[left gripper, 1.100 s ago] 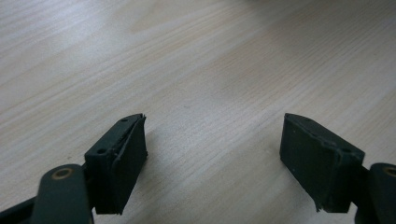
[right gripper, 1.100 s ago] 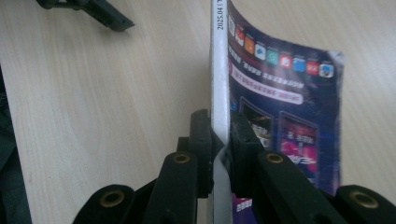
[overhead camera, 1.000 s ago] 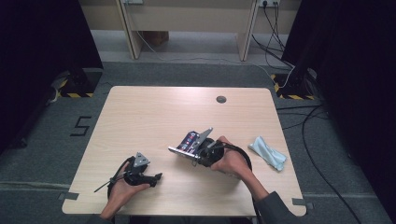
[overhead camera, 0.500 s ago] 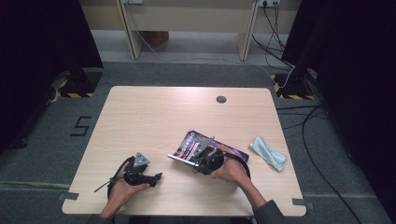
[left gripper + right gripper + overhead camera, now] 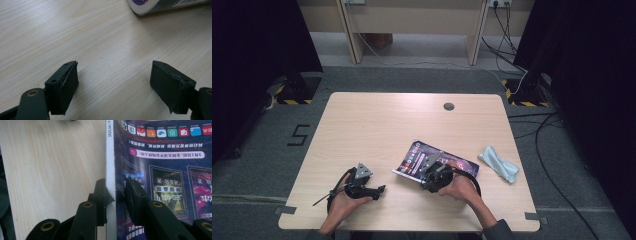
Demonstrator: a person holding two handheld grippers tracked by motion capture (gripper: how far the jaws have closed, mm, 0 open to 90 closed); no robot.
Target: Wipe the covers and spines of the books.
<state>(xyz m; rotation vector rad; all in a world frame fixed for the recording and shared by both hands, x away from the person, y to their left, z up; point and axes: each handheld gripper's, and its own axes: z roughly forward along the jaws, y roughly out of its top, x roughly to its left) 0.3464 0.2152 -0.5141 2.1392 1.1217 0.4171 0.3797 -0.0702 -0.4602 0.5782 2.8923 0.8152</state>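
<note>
On the table (image 5: pixel 377 125), near its front edge, the magazine (image 5: pixel 417 156) is lying flat. The right gripper (image 5: pixel 115 192) is straddling its spine, jaws just opening, pads barely clear. The left gripper (image 5: pixel 113 82) is resting wide open, holding nothing, well apart from the magazine.

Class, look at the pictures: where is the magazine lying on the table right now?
In the high view the magazine lies flat on the table, right of centre near the front edge, at the right gripper, with the blue cloth to its right.
</note>
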